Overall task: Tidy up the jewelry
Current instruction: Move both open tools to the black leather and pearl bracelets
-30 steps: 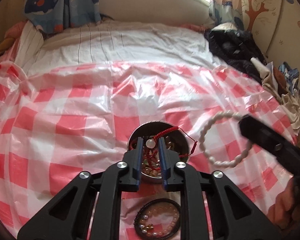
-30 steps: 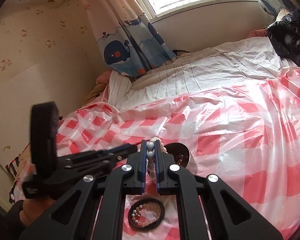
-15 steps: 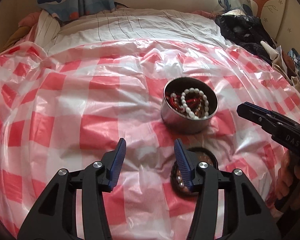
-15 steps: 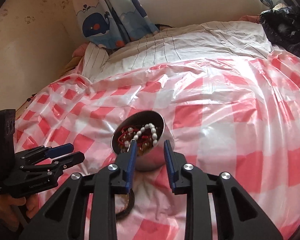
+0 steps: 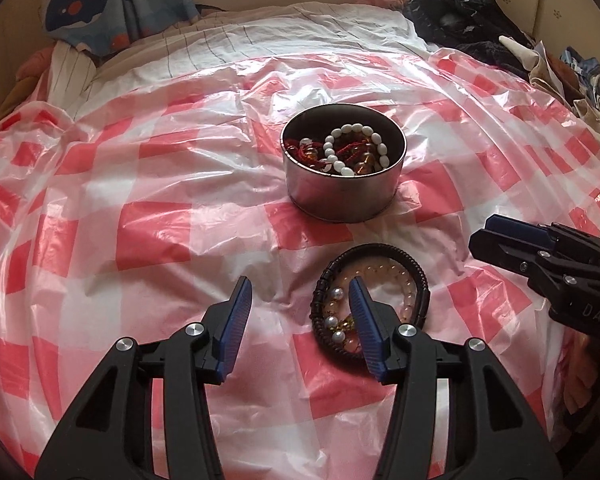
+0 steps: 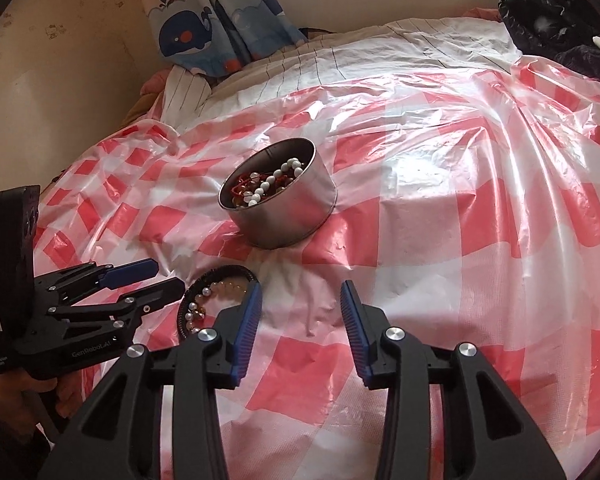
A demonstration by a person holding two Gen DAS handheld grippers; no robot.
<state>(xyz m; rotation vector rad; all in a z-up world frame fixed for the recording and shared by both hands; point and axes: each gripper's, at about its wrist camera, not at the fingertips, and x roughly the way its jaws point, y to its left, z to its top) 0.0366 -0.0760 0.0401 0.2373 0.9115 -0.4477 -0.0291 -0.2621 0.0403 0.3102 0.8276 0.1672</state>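
- The left wrist view looks straight into the round metal tin [image 5: 342,194], where a white bead bracelet [image 5: 356,150] lies on top of red cord and amber beads; the right wrist view sees the tin [image 6: 296,216] from the side, with its smooth, shiny wall.
- On the crinkled red-and-white checked plastic sheet [image 5: 160,232], just in front of the tin, lies a black braided band [image 5: 418,280] ringed around pearls and pale beads.
- The left gripper [image 5: 300,308] stands spread and empty; one blue ribbed pad overlaps the black band in the picture.
- The right gripper [image 6: 300,304] has just been opening, with nothing between its jaws, above bare sheet.
- Only the right wrist view shows a hand [image 6: 4,396] gripping the left tool.
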